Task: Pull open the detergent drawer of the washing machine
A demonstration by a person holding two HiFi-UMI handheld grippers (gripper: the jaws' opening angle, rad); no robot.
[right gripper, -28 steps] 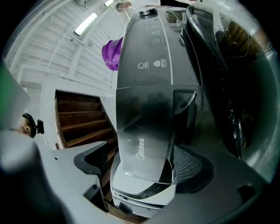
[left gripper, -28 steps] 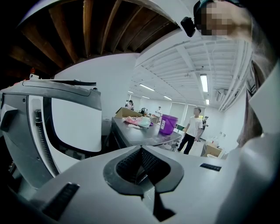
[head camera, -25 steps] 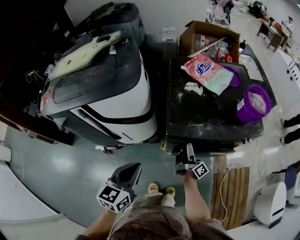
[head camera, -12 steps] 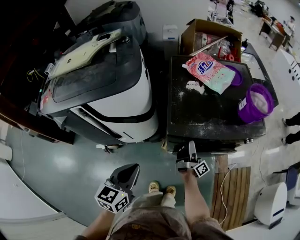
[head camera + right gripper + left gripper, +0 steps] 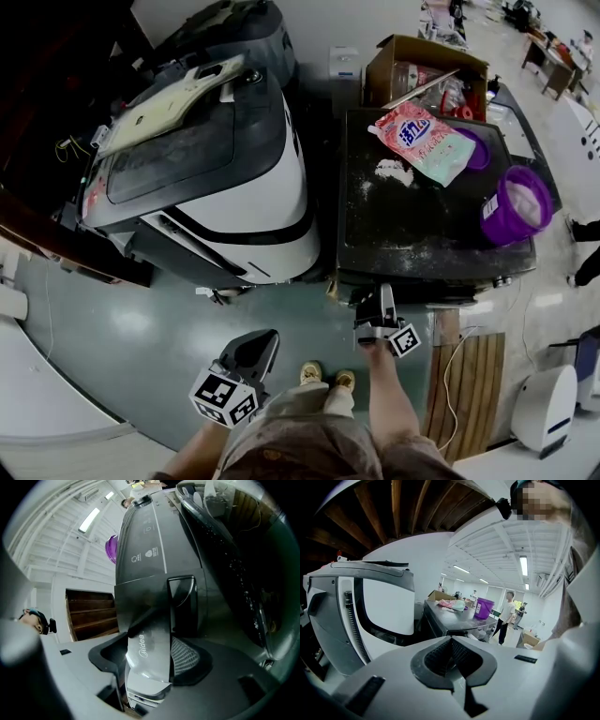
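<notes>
The glossy grey-green floor (image 5: 141, 328) carried a boxy dark washing machine (image 5: 422, 253). Its flat top was matt and streaked with white powder. On that top lay a soft pink and pale-green detergent bag (image 5: 422, 141) and a round purple bucket (image 5: 514, 206), with an open cardboard box (image 5: 427, 66) behind them. Just beside the washer stood a rounded machine (image 5: 253, 197) with a smooth white shell and dark grey panels.

The right gripper (image 5: 379, 298) was at the washer's front edge. Its jaws were closing with the detergent drawer's front (image 5: 149, 644), a smooth silvery curved panel with a brand name on it, between them. One ribbed pad (image 5: 187, 656) showed just beside the panel, not clearly pressed on it. The left gripper (image 5: 255, 345) hung low near the person's legs, well apart from the washer, its ribbed jaws together on nothing.

Compared with a second before, the right gripper had kept its place at the drawer while its jaws had narrowed. The left gripper had hardly shifted. The bag, bucket and box lay as before, and no view showed whether the drawer had come out at all.
</notes>
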